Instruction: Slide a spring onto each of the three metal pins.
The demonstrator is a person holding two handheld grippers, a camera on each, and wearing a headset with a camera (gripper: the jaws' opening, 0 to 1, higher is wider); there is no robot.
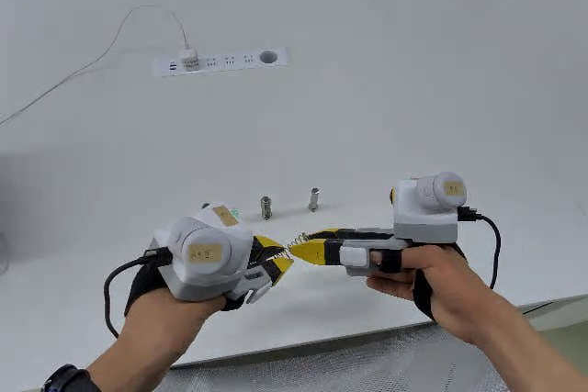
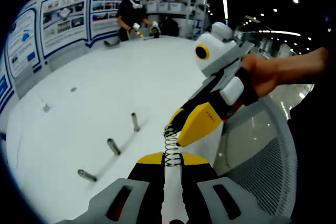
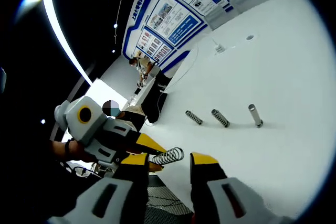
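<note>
Left tongs [image 2: 167, 159] closed on one end of a spring [image 2: 170, 142]; the coil sticks straight out past the yellow tips, held in the air above the near desk [image 1: 413, 89] edge. Right tongs [image 3: 169, 161] open, jaws apart on either side of the spring's free end, tip to tip with the left. In the left gripper view one yellow right jaw touches the top of the coil, grip not closed. Left hand [image 1: 161, 314] and right hand [image 1: 441, 277] hold the grippers level, pointed at each other. Three pins stand upright in a row on the desk behind the tongs, well apart from the held spring. In the right gripper view first pin [image 3: 193, 117] and second pin [image 3: 220, 118] look ribbed, each wearing a coil; third pin [image 3: 255, 115] is smooth and bare. The left gripper view agrees: two ribbed, one smooth at the row's end. In the head view two pins are clear and the left gripper body sits over the spot of the other. Power strip [image 1: 220, 61] with a plugged-in white cable lies far back on the desk
</note>
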